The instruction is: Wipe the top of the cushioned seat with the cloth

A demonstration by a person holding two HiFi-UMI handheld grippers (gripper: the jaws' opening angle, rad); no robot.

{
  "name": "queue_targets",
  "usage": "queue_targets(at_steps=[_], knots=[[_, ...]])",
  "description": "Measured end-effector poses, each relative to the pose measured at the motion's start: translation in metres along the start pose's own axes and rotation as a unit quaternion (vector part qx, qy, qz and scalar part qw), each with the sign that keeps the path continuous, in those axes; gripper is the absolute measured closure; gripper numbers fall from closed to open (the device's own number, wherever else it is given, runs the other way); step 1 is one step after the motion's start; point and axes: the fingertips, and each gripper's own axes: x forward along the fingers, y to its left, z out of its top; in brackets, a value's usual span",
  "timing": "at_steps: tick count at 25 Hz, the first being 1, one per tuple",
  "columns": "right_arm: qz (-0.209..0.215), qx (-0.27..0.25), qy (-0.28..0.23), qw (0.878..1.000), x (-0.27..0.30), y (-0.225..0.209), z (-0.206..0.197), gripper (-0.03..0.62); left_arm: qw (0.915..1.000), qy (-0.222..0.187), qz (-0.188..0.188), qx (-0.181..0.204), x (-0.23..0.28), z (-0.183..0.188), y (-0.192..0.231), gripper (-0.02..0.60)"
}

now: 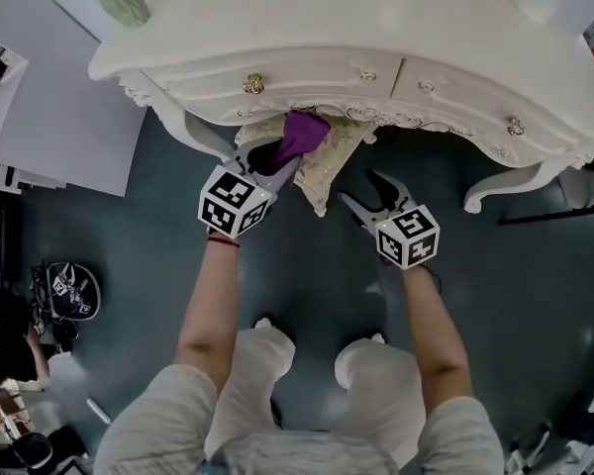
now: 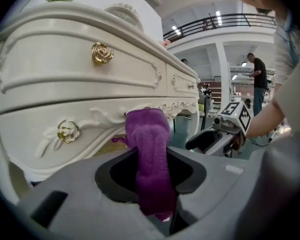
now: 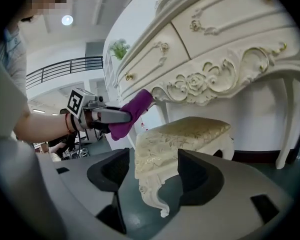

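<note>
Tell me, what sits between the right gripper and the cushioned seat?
Nothing. In the head view, only bare dark floor separates the right gripper from the cushioned seat; the right gripper view agrees.

Left gripper (image 1: 273, 169): jaws clamped on purple cloth (image 1: 302, 135); points forward, slightly downward.
Right gripper (image 1: 360, 188): jaws apart, pads pressing on nothing; same heading, beside the left.
Left forearm (image 1: 210, 310), right forearm (image 1: 431, 325): bare, extended forward, roughly parallel.
Red band (image 1: 223, 240): on left wrist.

White dressing table (image 1: 396, 18), gold knobs (image 1: 253, 83)
</note>
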Motion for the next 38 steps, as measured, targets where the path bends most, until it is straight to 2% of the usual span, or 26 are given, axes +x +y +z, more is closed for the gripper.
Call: queue_targets(at_steps=[5, 9, 12, 17, 24, 27, 31, 38], knots=[[0.026, 0.004, -0.027, 0.999, 0.028, -0.030, -0.013, 0.330, 0.9984, -0.004, -0.007, 0.055, 0.023, -0.015, 0.003, 0.439], [0.056, -0.069, -0.032, 0.996, 0.041, -0.039, -0.024, 0.330, 0.9967, -0.036, -0.006, 0.073, 0.034, -0.021, 0.005, 0.439], [0.068, -0.100, -0.035, 0.992, 0.045, -0.041, -0.036, 0.330, 0.9928, -0.043, -0.026, 0.109, 0.041, -0.025, -0.001, 0.439], [0.076, -0.086, -0.041, 0.993, 0.050, -0.040, -0.060, 0.330, 0.9880, -0.029, -0.051, 0.143, 0.049, -0.030, -0.006, 0.439], [0.135, -0.050, 0.001, 0.990, 0.046, -0.006, -0.109, 0.309, 0.9829, 0.002, -0.072, 0.170, 0.035, -0.036, -0.007, 0.439], [0.128, -0.045, 0.025, 0.990, 0.056, -0.005, -0.127, 0.307, 0.9831, -0.001, -0.062, 0.172, 0.027, -0.033, -0.002, 0.439], [0.130, -0.032, 0.031, 0.990, 0.071, 0.000, -0.132, 0.287, 0.9824, 0.002, -0.053, 0.179, 0.022, -0.030, -0.002, 0.439], [0.119, -0.022, 0.026, 0.992, 0.095, 0.014, -0.135, 0.279, 0.9797, 0.004, -0.064, 0.190, 0.021, -0.024, -0.016, 0.439]])
